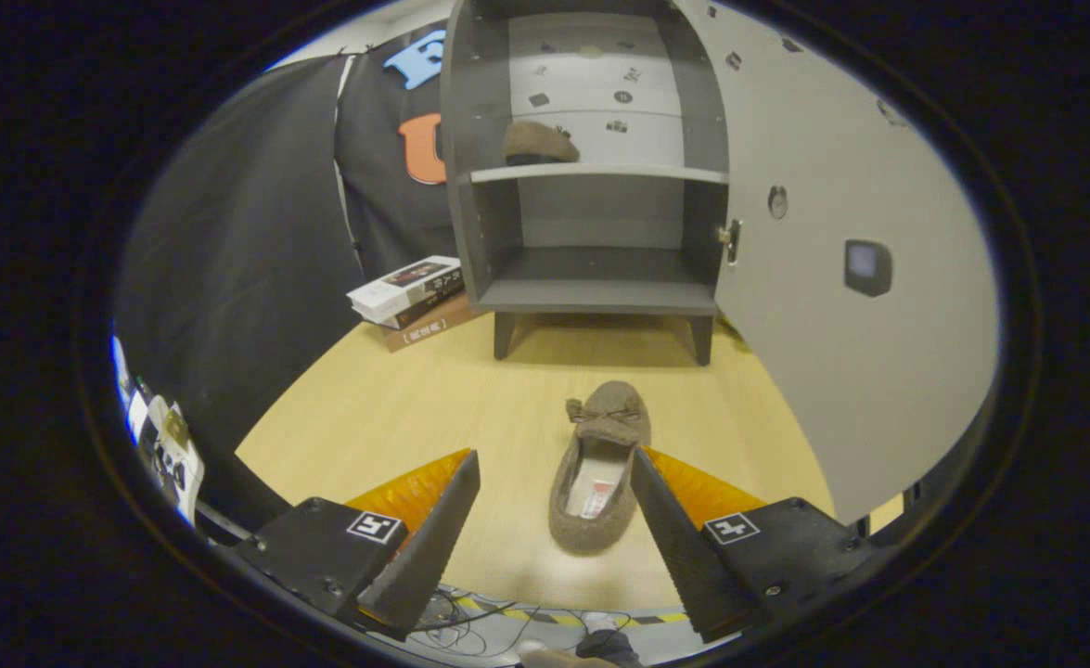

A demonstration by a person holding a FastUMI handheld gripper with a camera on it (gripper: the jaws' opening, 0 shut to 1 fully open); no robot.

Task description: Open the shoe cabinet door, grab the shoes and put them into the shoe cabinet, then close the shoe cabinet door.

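The grey two-shelf shoe cabinet (591,213) stands at the far side of the pale wooden table (396,408), and its big light grey door (841,306) hangs swung wide open on the right, reaching back toward me. On the upper shelf one brown fuzzy slipper (539,143) already sits, so I judge half the loading done. A stack of books (412,295) lies just left of the cabinet's legs. The second brown fuzzy slipper with a bow on its toe (600,468) lies on the table well short of the cabinet, between my fingers and nearer the right one. Its long axis runs near to far, toe toward the cabinet, heel toward me. My gripper (556,478) is spread wide and empty, holding nothing. I reckon the coming grasp turns on shifting slightly right and closing across the slipper's width.
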